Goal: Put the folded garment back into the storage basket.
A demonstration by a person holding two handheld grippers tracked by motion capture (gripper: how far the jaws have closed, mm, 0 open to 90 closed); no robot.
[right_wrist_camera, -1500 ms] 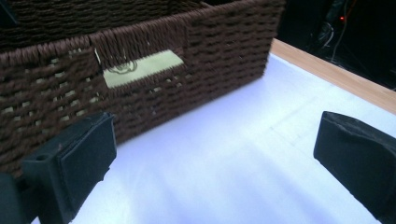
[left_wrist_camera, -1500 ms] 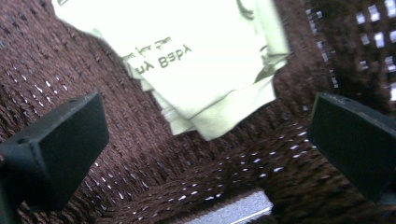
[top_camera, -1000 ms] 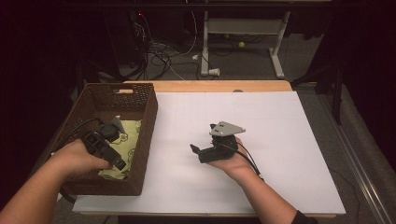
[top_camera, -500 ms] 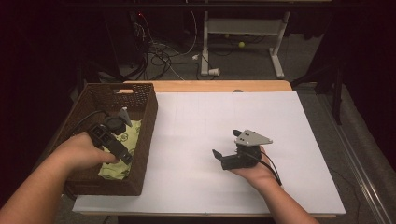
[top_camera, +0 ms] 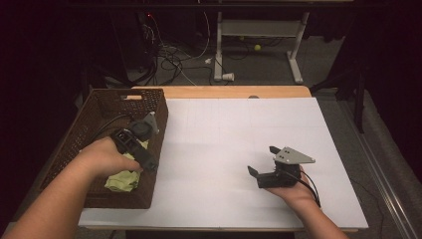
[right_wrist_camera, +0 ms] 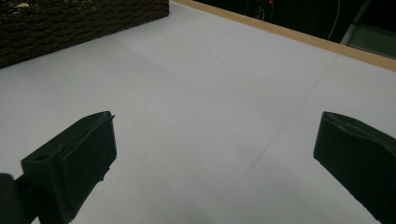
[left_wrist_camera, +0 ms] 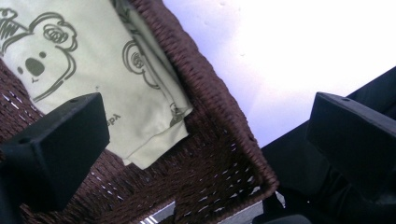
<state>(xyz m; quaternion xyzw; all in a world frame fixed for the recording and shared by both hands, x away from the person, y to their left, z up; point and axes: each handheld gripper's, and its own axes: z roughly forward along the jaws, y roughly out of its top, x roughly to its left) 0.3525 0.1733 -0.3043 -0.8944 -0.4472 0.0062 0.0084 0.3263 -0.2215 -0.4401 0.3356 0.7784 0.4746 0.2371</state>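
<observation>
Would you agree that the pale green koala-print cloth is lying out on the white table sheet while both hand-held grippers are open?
Not quite: the koala-print cloth lies inside the brown woven basket, not on the white table sheet, as the left gripper view shows. The rest holds: the left hand-held gripper and the right hand-held gripper both have their jaws wide apart.

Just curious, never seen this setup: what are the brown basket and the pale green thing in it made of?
The basket looks like woven wicker or rattan, matte dark brown, with visible plaited strands. The green item seems soft printed cloth: it folds and creases, with koala drawings.
</observation>
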